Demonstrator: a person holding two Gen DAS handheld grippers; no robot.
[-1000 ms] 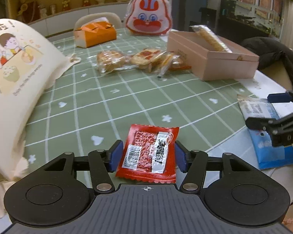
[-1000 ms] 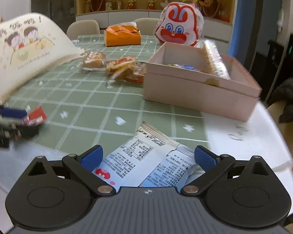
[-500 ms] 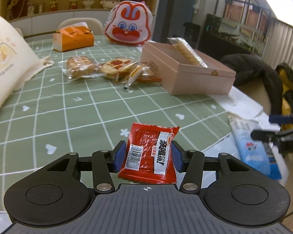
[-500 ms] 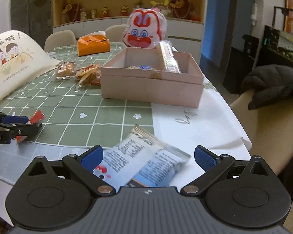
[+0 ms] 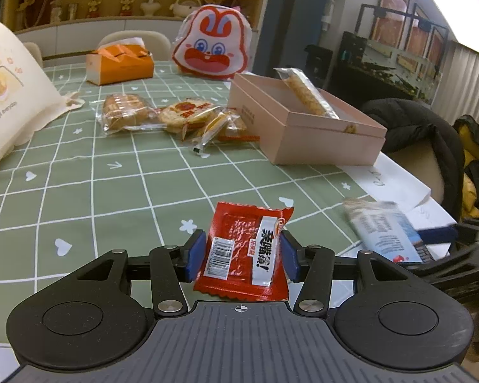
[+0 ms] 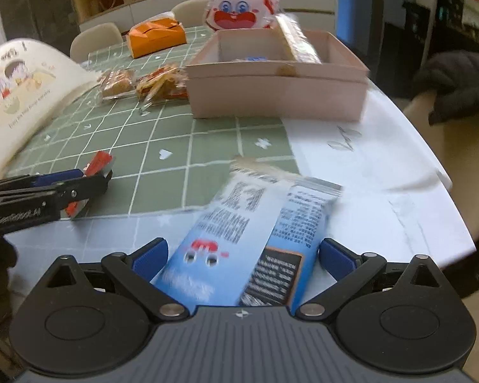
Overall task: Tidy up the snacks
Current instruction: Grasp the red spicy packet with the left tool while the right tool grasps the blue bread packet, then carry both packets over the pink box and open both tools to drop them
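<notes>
A red snack packet (image 5: 242, 255) stands between the blue pads of my left gripper (image 5: 242, 257), which press on its two side edges; it is tilted up off the green checked cloth. From the right wrist view that left gripper (image 6: 89, 185) shows at the left with the red packet (image 6: 97, 164) in it. My right gripper (image 6: 242, 255) is shut wide on two blue snack packets (image 6: 239, 233), which point toward the open pink box (image 6: 277, 95). In the left wrist view the blue packets (image 5: 383, 236) look blurred, with the right gripper (image 5: 456, 233) behind them.
A long biscuit packet (image 5: 306, 92) leans in the pink box (image 5: 319, 146). Several wrapped snacks (image 5: 175, 118) lie left of the box. An orange tissue box (image 5: 121, 63), a rabbit-face bag (image 5: 210, 44) and a cream printed bag (image 5: 3, 105) stand around. The table edge and a chair with a dark coat (image 6: 456, 83) are at the right.
The left jaws narrowed onto the red packet and lifted it as the view swung right. The right gripper carried the blue packets, turning to face the pink box.
</notes>
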